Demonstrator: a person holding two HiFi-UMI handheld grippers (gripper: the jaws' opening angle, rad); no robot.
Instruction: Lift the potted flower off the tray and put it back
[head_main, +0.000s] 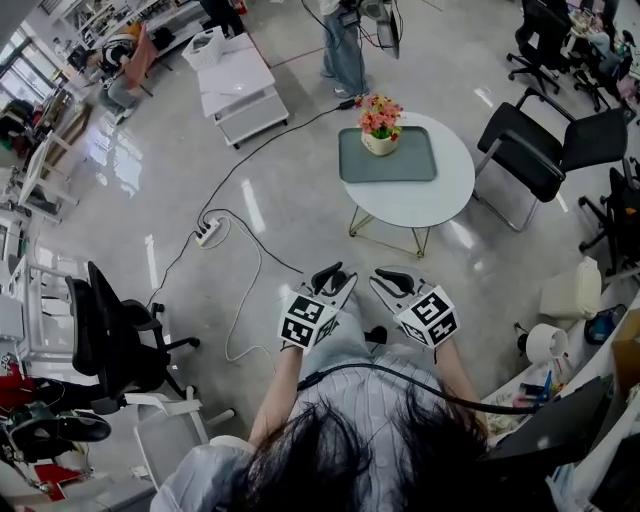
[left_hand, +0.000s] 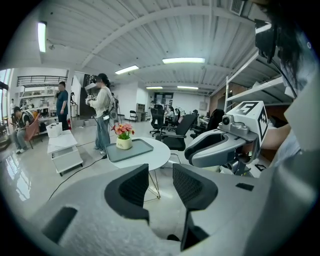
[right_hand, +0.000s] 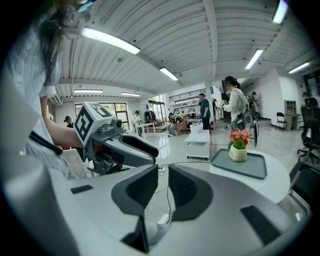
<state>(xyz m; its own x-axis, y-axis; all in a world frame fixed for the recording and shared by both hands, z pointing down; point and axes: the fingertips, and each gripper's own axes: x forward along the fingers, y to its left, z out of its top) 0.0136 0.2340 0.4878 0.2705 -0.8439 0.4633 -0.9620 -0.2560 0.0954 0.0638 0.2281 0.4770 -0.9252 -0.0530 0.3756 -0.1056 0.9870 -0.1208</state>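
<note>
The potted flower (head_main: 380, 127), pink and orange blooms in a cream pot, stands upright at the far end of a grey-green tray (head_main: 400, 162) on a round white table (head_main: 440, 195). Both grippers hang well short of the table, held side by side in front of the person. My left gripper (head_main: 335, 272) is open with nothing between its jaws (left_hand: 161, 172). My right gripper (head_main: 386, 278) is shut on nothing (right_hand: 163, 172). The flower (left_hand: 123, 135) and tray (left_hand: 131, 150) lie ahead in the left gripper view. In the right gripper view the flower (right_hand: 238, 145) sits to the right.
A black chair (head_main: 545, 150) stands right of the table and an office chair (head_main: 110, 330) at the left. A power strip with cables (head_main: 208, 232) lies on the floor between me and the table. A low white cabinet (head_main: 240, 85) and a standing person (head_main: 345, 45) are beyond.
</note>
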